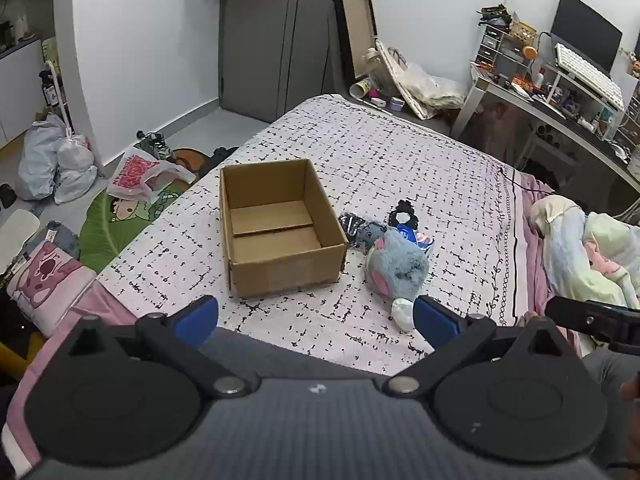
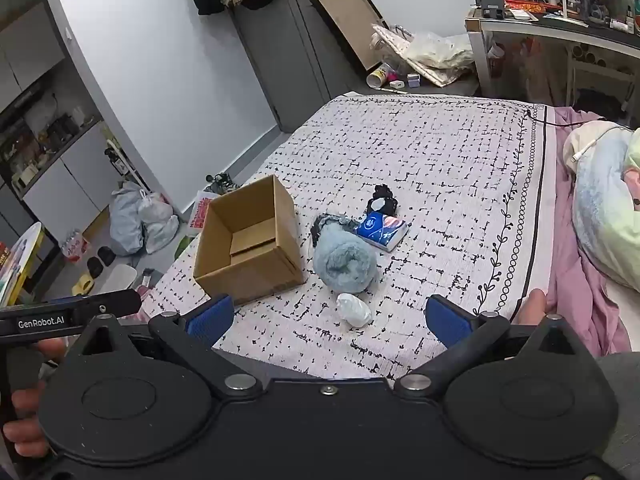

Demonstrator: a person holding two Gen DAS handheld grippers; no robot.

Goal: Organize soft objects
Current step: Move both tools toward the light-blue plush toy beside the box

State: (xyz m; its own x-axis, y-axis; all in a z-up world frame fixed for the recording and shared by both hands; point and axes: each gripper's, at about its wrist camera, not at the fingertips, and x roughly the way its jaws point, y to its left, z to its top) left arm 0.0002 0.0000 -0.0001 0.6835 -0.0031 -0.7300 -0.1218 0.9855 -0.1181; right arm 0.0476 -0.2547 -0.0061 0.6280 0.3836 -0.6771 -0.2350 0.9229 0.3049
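Observation:
An open, empty cardboard box [image 1: 276, 228] [image 2: 252, 246] stands on the patterned bed cover [image 1: 400, 152] [image 2: 440, 160]. Right of it lies a fluffy blue plush [image 1: 396, 268] [image 2: 345, 265], a small white bundle [image 1: 403, 313] [image 2: 354, 310] in front of it, a grey cloth [image 1: 362, 232] [image 2: 332, 222], a blue tissue pack [image 2: 382, 229] [image 1: 412, 237] and a black item [image 1: 404, 212] [image 2: 383, 199] behind. My left gripper [image 1: 316, 320] and right gripper [image 2: 328, 318] are both open and empty, held above the bed's near edge.
A pillow and pastel blanket [image 2: 604, 208] lie at the bed's right. A cluttered desk [image 1: 560, 92] stands at the far right. Bags [image 1: 56, 160] and a green mat [image 1: 120, 216] lie on the floor left of the bed.

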